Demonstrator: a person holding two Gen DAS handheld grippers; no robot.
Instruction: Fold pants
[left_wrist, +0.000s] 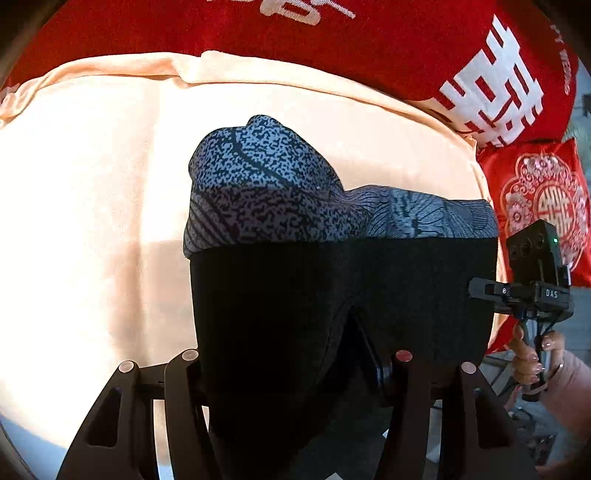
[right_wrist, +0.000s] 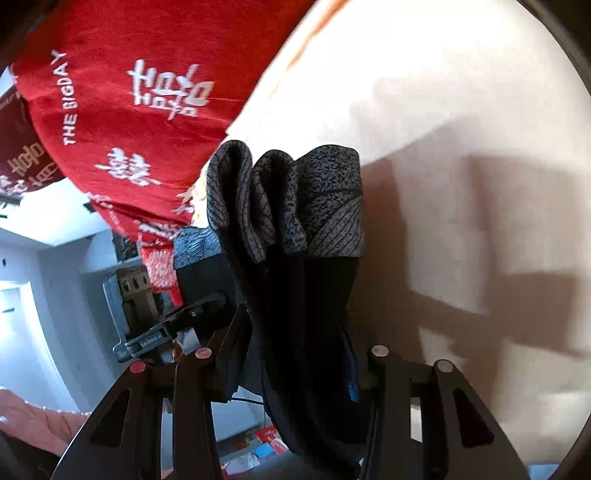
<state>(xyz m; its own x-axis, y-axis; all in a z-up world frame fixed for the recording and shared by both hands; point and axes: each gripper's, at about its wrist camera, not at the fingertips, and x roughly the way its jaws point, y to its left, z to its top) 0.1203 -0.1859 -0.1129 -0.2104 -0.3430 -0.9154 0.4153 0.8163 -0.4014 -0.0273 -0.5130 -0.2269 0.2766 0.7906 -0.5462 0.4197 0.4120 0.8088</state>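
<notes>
This looks like a bedroom in a home. A bed spread with a pale peach sheet (left_wrist: 92, 177) fills most of both views, lit by strong sun. Along the sheet's far edge lies a red wedding quilt (left_wrist: 369, 48) printed with white double-happiness characters and "THE BIGDAY". Just beside the quilt's end rests a red embroidered cushion (left_wrist: 543, 199). Beyond the bed's edge stand plain white walls (right_wrist: 55, 266).
</notes>
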